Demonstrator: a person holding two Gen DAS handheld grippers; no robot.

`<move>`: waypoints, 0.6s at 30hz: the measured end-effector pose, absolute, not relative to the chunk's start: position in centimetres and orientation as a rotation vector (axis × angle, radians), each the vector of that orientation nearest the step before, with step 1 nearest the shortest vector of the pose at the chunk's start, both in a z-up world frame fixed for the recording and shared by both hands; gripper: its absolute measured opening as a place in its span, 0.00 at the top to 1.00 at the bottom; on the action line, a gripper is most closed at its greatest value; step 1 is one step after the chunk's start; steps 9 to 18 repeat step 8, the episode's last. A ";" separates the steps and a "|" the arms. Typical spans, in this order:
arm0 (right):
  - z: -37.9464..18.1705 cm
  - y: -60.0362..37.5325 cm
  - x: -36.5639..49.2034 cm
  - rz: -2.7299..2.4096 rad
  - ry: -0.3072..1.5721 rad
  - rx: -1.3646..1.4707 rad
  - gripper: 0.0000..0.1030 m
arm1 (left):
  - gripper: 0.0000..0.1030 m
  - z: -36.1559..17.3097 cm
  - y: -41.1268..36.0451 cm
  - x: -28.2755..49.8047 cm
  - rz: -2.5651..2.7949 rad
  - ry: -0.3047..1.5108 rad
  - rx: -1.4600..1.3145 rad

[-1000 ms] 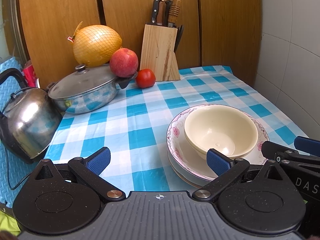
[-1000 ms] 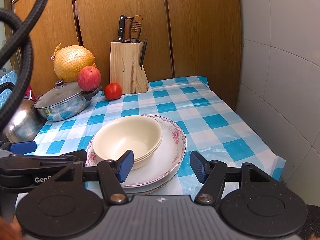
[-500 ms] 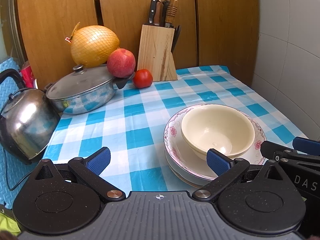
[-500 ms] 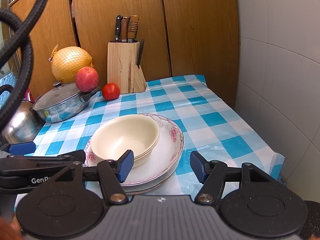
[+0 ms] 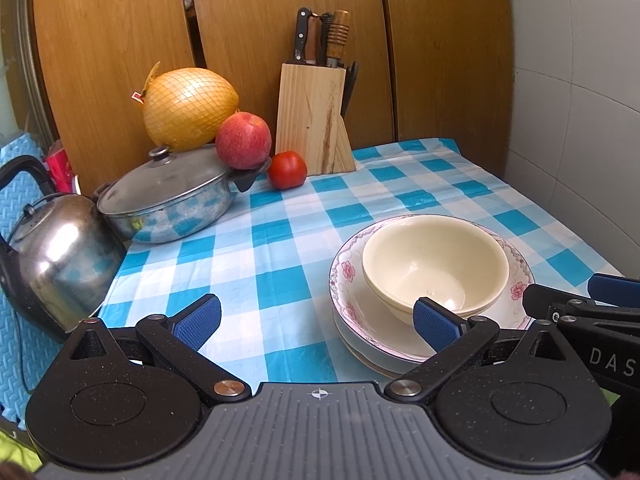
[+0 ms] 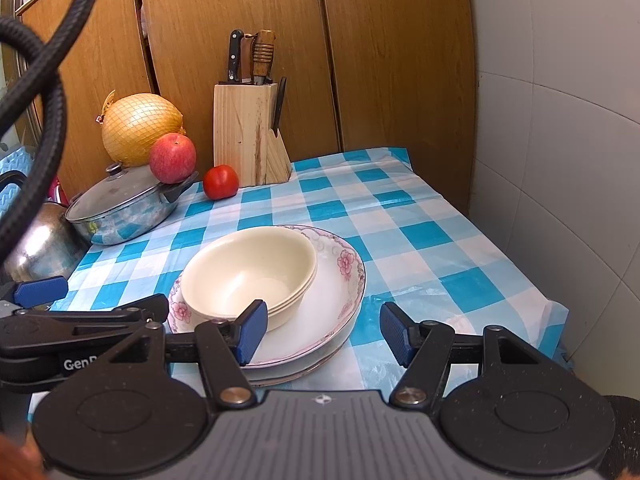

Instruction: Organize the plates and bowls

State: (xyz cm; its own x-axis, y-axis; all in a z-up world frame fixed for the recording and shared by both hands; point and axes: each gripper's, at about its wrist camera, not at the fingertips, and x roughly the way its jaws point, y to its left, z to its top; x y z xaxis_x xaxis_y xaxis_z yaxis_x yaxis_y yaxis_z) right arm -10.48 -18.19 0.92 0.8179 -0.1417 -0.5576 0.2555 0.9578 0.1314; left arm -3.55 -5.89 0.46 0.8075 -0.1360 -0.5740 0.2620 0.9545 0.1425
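Note:
Several cream bowls [image 5: 434, 264] [image 6: 248, 272] sit nested inside a stack of flower-rimmed plates [image 5: 346, 276] [image 6: 344, 280] on the blue checked tablecloth [image 5: 256, 264]. My left gripper [image 5: 317, 322] is open just in front of the stack's left side, and its right pad overlaps the bowl's near rim in the view. My right gripper [image 6: 323, 333] is open at the stack's right front, with the plate rim showing between its pads and nothing gripped. Each gripper shows at the edge of the other's view: right gripper [image 5: 574, 292], left gripper [image 6: 96, 300].
At the back left stand a lidded steel pot [image 5: 172, 196] with an apple [image 5: 243, 141] on its handle, a netted pomelo [image 5: 190, 108], a tomato [image 5: 287, 170] and a knife block [image 5: 312, 118]. A kettle [image 5: 56, 256] sits at the left edge. A tiled wall [image 6: 560, 160] borders the right.

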 end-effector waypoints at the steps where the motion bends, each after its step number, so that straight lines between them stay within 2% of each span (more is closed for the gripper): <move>1: 0.9 -18.2 -10.5 -0.213 0.577 0.205 0.43 | 0.00 0.4 -5.8 -3.5 -0.217 0.598 0.217; 18: 0.9 -18.2 -10.8 -0.216 0.580 0.210 0.43 | 0.00 0.1 -5.7 -3.4 -0.230 0.629 0.214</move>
